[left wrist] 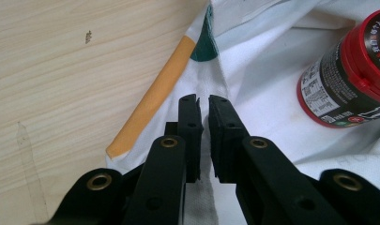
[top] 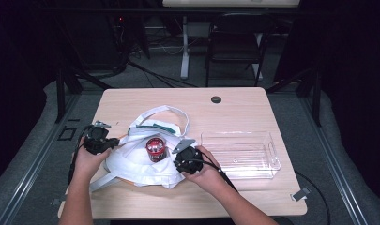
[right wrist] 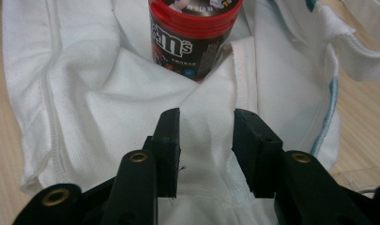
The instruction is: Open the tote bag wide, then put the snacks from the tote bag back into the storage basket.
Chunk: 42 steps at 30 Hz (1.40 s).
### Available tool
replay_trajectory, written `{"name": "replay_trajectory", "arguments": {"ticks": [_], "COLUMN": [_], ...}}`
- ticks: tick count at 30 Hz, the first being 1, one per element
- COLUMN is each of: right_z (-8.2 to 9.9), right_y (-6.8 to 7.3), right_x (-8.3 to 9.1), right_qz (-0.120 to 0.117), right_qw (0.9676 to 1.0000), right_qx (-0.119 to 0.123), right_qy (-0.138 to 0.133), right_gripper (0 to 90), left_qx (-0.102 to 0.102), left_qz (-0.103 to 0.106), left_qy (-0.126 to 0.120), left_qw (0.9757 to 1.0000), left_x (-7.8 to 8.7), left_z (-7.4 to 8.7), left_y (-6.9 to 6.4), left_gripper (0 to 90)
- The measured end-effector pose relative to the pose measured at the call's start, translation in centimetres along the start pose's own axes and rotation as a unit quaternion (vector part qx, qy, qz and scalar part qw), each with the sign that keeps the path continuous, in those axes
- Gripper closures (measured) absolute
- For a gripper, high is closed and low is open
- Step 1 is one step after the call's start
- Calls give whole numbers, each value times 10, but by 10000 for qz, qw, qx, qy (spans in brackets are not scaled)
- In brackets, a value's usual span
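Dark curtains and a black chair [top: 234,40] stand behind your light wooden table [top: 234,110], which carries a white cloth bag [top: 131,161] near its front left part and a clear plastic bin [top: 241,154] toward its right edge, just beside the bag. Your left gripper [top: 99,140] sits at the bag's left side; in the left gripper view its jaws are clamped on a fold of the white fabric [left wrist: 204,89], pinched thin between the pads beside the orange trim [left wrist: 152,98]. Your right gripper [top: 187,159] rests at the bag's right side, its jaws standing apart over the cloth [right wrist: 204,140] with fabric lying between them but not squeezed. A red-lidded M&M's candy jar [top: 155,149] lies on the bag between your two grippers, its base tucked partly into the bag's opening in the right gripper view.
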State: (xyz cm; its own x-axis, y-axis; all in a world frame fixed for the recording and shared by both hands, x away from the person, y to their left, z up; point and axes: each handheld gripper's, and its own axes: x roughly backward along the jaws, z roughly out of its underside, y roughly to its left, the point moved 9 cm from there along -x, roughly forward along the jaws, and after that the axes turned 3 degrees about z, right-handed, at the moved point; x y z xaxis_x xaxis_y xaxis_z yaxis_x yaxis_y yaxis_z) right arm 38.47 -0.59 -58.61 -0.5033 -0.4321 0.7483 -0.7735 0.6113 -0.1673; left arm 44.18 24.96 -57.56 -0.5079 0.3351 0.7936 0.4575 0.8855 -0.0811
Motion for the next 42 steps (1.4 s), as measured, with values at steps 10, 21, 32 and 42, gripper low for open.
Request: {"name": "replay_trajectory", "arguments": {"ticks": [10, 21, 32, 42], "right_z": [-12, -22, -34, -48], "right_y": [-3, -5, -14, -14], "right_x": [5, 7, 11, 9], "right_qz": [-268, -340, -203, -400], "right_qw": [9993, 9990, 9987, 9984], "right_qx": [-149, -203, -21, 71], "right_qy": [-191, -217, -476, -402], "right_gripper": [458, 422, 419, 402], "left_qx": [79, 164, 285, 342], "left_qz": [96, 142, 245, 239], "left_qy": [-26, -85, -377, -560], "left_qw": [9999, 9997, 9986, 9976], "left_x": [4, 7, 15, 22], "left_z": [0, -2, -9, -14], "left_y": [1, 3, 2, 3], "left_gripper": [835, 814, 666, 583]}}
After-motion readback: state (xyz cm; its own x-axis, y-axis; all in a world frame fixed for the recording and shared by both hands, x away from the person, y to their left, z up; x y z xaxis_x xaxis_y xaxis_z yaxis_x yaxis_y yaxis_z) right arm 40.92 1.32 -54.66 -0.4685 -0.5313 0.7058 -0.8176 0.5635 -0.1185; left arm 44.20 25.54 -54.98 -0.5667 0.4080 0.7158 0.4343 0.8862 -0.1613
